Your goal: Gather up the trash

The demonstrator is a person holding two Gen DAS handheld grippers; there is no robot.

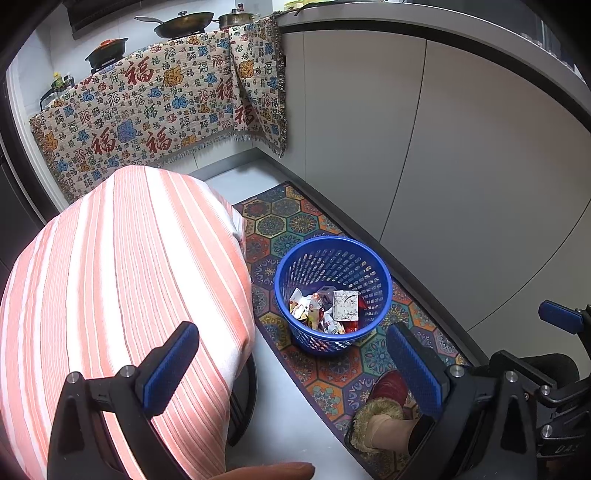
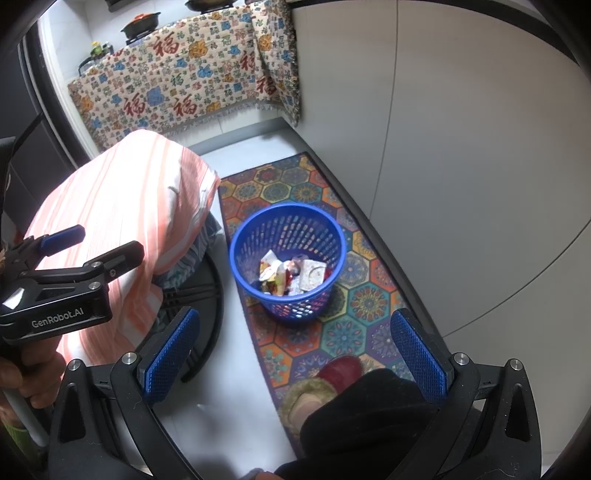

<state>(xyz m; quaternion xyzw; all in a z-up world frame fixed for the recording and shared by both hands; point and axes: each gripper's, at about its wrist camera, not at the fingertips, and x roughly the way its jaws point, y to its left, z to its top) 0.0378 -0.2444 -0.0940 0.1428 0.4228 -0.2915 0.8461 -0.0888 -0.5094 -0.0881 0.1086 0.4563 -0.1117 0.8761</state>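
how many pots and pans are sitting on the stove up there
3 in the left wrist view: a black clay pot at left, a lidded frying pan in the middle, a steel pot at right. Others may lie outside the frame.

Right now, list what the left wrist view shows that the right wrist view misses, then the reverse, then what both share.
Only the left wrist view shows the whole frying pan and a lidded steel pot on the counter. Only the right wrist view shows the left gripper from outside, open, with GenRobot.AI lettering. Both show the blue basket holding wrappers, the patterned mat, the striped cloth and the red slipper.
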